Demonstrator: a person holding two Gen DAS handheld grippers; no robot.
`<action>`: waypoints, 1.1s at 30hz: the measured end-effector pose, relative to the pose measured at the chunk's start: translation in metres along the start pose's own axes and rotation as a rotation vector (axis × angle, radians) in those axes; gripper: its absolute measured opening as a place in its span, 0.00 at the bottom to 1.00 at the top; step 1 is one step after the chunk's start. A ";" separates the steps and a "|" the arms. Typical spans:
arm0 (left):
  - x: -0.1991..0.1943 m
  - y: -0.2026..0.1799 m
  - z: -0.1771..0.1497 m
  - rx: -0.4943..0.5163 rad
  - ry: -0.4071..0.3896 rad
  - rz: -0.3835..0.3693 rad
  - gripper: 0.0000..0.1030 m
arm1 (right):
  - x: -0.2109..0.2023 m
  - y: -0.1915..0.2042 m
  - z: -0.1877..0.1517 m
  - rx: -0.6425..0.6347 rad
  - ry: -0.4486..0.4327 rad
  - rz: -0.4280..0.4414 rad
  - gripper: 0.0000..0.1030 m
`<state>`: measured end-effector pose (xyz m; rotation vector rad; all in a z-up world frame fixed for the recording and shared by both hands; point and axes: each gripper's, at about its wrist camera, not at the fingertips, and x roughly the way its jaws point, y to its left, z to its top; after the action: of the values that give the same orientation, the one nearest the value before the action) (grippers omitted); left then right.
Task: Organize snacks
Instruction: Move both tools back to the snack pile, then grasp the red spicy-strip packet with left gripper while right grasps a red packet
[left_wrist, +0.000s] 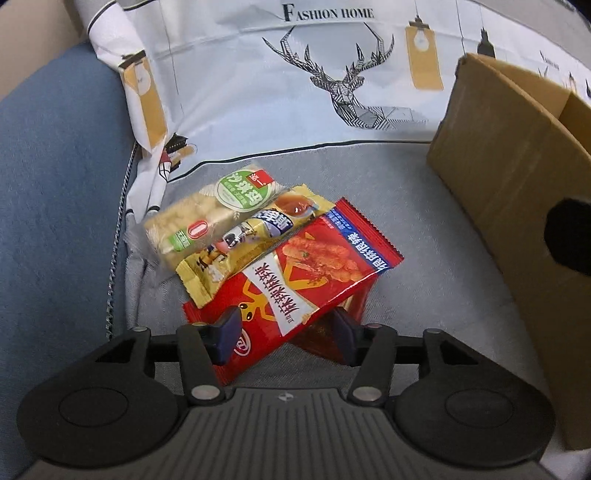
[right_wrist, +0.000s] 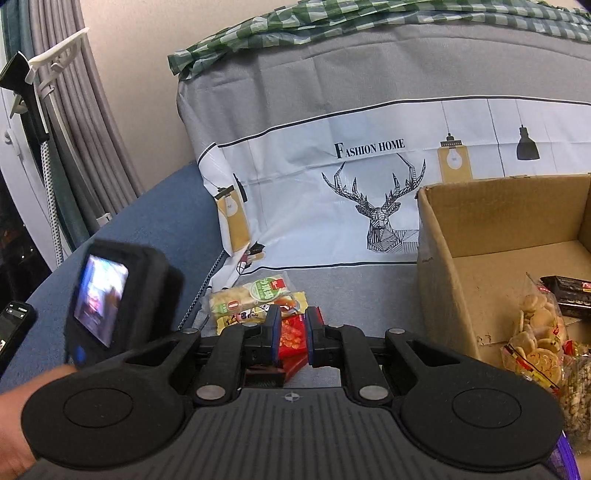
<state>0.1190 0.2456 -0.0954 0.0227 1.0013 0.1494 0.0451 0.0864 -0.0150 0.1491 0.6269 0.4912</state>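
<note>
The half-parted left gripper (left_wrist: 286, 334) is straddling the red foil snack packet (left_wrist: 295, 280), not pinching; next it needs clenching. The right gripper (right_wrist: 291, 334) is clenched empty beside the brown cardboard box (right_wrist: 443, 295).

Snack packets (left_wrist: 258, 251) lie left of the cardboard box (left_wrist: 517, 192).

Lighting: even indoor light, moderately bright, source not visible. Shadows: soft, under the red snack packet (left_wrist: 310, 280) and inside the cardboard box (right_wrist: 436, 236). Glare: faint sheen on the packet's foil. Distortion: strong fisheye bending at the edges; dark corners in the left wrist view. Blur: the camera (right_wrist: 110, 299) at the right wrist view's left is smeared, possibly by motion. Centre sharp in both views.
</note>
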 end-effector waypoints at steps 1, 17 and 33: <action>0.000 0.002 0.000 -0.016 -0.002 -0.005 0.33 | 0.002 0.000 0.000 -0.002 0.002 0.000 0.14; -0.073 0.028 -0.016 -0.331 -0.022 -0.080 0.00 | 0.002 0.000 0.004 -0.006 -0.020 0.022 0.14; -0.126 0.030 -0.062 -0.456 -0.087 -0.187 0.00 | -0.009 0.001 0.004 -0.020 -0.021 0.060 0.14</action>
<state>-0.0030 0.2549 -0.0204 -0.4762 0.8594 0.2004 0.0407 0.0827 -0.0064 0.1543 0.5985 0.5533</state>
